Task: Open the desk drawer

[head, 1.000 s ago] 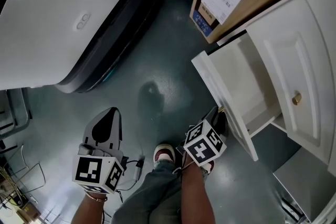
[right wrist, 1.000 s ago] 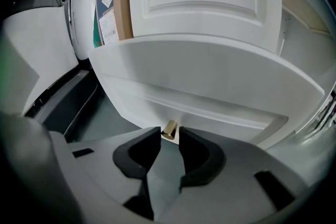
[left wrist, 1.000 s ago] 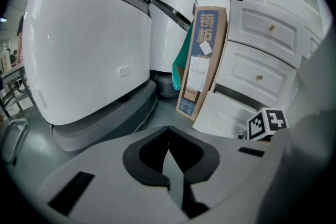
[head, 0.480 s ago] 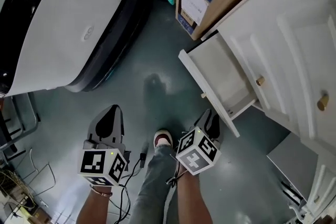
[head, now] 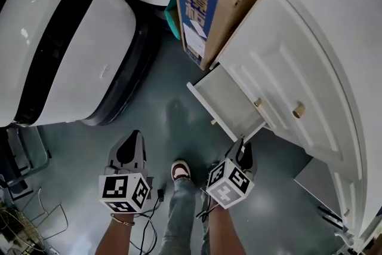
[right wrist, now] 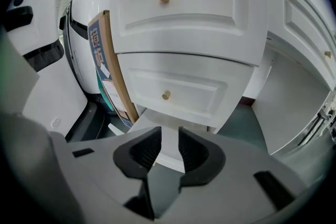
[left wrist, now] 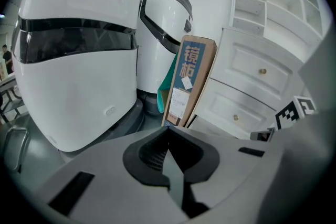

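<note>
The white desk stands at the right, its lowest drawer pulled out and bare inside. In the right gripper view that drawer lies just below a closed drawer with a brass knob. My right gripper hovers off the drawer's near corner, apart from it. Its jaws stand open and have just been closing a little, with nothing between them. My left gripper hangs over the floor at the left, its tips shut on nothing.
A cardboard box with a blue label leans against the desk's far side, with a teal object behind it. Large white machine housings fill the left. A person's shoe and cables lie between the grippers. Closed drawers carry brass knobs.
Both grippers have lifted up and away from the floor, and the view has pulled back to show more of the desk. The drawer stays pulled out.
</note>
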### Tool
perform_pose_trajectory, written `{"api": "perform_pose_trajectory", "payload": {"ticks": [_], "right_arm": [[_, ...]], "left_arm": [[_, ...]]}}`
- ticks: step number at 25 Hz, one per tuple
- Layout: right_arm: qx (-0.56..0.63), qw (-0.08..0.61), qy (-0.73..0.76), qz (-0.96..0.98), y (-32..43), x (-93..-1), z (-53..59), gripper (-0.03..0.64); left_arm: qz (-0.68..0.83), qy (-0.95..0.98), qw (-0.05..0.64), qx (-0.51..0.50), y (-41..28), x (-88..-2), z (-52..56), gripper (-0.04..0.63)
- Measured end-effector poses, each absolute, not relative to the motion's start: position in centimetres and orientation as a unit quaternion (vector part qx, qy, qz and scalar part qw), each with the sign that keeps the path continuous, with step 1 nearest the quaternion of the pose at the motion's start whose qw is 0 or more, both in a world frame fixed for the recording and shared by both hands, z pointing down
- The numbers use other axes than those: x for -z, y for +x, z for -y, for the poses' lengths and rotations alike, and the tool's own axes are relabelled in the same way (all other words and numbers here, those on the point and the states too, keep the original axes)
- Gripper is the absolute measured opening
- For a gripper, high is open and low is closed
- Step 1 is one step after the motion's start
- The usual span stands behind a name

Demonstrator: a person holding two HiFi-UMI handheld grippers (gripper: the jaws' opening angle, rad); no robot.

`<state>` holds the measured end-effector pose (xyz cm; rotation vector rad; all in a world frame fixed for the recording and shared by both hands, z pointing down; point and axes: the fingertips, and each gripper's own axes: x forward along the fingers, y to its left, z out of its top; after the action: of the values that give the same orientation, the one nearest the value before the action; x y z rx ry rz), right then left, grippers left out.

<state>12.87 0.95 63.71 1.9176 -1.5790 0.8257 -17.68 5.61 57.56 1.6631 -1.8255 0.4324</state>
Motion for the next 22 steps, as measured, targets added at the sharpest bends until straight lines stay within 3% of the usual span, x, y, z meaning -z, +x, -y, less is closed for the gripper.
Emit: {"api": "perform_pose_trajectory", "payload": {"ticks": [22], "right_arm": [[-0.267,0.270,0.681,0.626,14.3,-64.6,6.3,0.107]], "left_arm": [[0.659,0.659,0.319,-0.172,-14.1,-59.5,-0.4,0.017]]}}
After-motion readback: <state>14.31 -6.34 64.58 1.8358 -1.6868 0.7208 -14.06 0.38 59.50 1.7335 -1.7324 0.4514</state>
